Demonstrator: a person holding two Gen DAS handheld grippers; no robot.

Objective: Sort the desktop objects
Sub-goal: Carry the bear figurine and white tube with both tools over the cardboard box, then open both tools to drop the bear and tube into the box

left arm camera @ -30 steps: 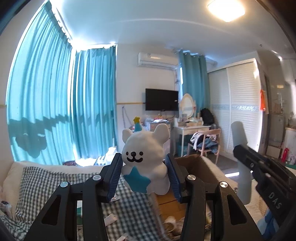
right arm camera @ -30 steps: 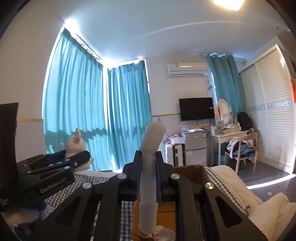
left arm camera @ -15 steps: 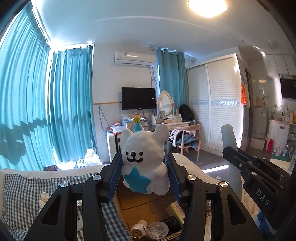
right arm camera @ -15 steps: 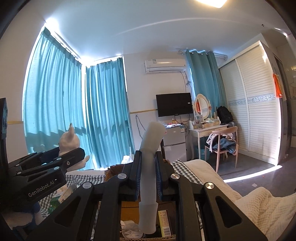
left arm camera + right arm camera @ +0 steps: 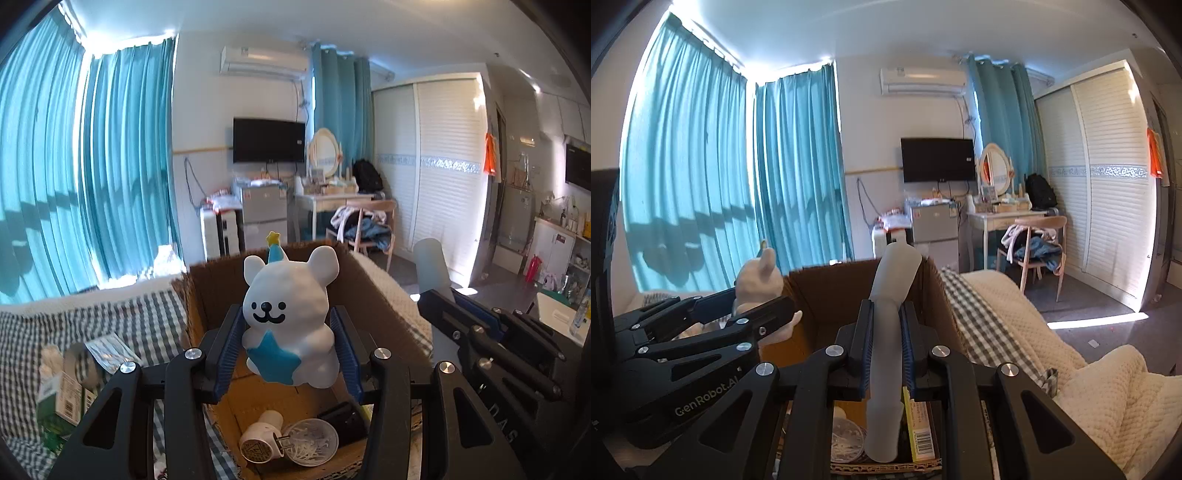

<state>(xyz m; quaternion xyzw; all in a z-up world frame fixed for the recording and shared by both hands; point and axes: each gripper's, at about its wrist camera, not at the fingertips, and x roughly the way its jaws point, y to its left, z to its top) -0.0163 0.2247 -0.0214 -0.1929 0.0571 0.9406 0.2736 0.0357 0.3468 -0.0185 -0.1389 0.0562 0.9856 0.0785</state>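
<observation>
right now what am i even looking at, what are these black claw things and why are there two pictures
These are two hand-held grabbing tools, one in each of a person's hands, each with a fisheye camera looking along its two fingers. So each picture is one tool's own view.

The left claw is shut on a white bear figurine with a blue star. The right claw is shut on a pale grey bent tube.

Both hang over an open brown cardboard box on a checked cloth. Inside the box lie a white plug adapter and a clear round lidded container. More small packages sit on the cloth to the left.
</observation>
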